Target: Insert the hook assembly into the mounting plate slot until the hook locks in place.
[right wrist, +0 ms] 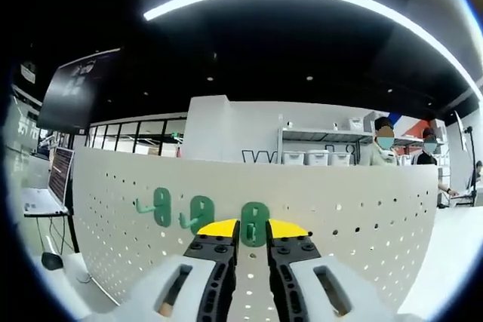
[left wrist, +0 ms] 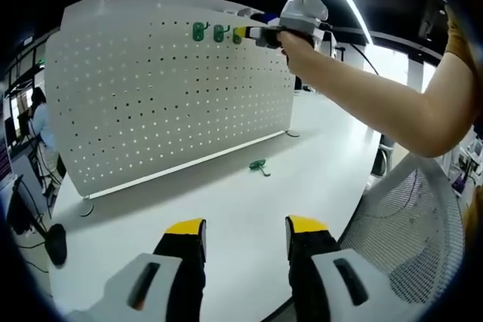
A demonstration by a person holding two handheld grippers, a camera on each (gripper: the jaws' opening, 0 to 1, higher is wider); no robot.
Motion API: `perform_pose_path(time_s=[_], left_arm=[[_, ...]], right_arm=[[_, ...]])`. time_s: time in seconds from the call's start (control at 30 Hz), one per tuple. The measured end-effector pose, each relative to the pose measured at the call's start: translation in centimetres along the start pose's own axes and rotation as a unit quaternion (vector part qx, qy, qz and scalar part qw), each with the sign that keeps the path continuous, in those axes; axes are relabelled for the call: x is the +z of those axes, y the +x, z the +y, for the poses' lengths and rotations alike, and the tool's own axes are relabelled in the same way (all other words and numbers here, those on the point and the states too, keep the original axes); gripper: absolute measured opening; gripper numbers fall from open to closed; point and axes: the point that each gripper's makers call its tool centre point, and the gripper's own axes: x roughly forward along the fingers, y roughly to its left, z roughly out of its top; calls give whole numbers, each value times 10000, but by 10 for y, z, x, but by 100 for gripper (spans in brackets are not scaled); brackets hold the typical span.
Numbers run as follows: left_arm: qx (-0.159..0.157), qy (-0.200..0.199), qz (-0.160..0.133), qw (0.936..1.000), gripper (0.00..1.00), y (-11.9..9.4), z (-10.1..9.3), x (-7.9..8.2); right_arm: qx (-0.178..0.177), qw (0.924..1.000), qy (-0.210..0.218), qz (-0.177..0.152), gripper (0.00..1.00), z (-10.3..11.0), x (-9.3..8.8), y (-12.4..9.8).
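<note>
A white pegboard [left wrist: 173, 96] stands upright on the white table [left wrist: 317, 164]. Two green hooks [left wrist: 198, 32] [left wrist: 219, 33] hang side by side near its top edge. The right gripper [left wrist: 260, 35], held by a person's arm, presses a third green hook [left wrist: 238, 35] against the board just right of them. In the right gripper view that hook [right wrist: 254, 224] sits between the yellow-tipped jaws of the right gripper [right wrist: 253, 230], against the pegboard [right wrist: 355, 216], with the other two hooks [right wrist: 161, 207] [right wrist: 201, 213] to its left. One more green hook [left wrist: 259, 165] lies on the table. My left gripper [left wrist: 247, 231] is open and holds nothing.
A white mesh chair back [left wrist: 407, 216] stands at the table's right edge. A dark round object [left wrist: 56, 243] sits on the floor at left. A laptop [right wrist: 45, 186] is left of the board. People stand behind the board [right wrist: 385, 145].
</note>
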Motion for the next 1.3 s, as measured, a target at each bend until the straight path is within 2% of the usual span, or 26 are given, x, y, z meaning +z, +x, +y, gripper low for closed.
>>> perform_pose_path(time_s=[0.37,0.7,0.93,1.3], left_arm=[[11,84,-9,10000,44,0,-1,1],[13,199,-26,9998,44,-1,-4,3],[35,268,-41,9996,45,-1,-4,4],[59,325,-71,9994,45,-2,-3,6]], right_arm=[[158,9996,-218,56,13,6,0,-16],[263,9990,-358,89,14,3,7,-45],[444,9988,-213,57,14,2,15,-64],[753,9968,-110,251,16,7,16,-95]])
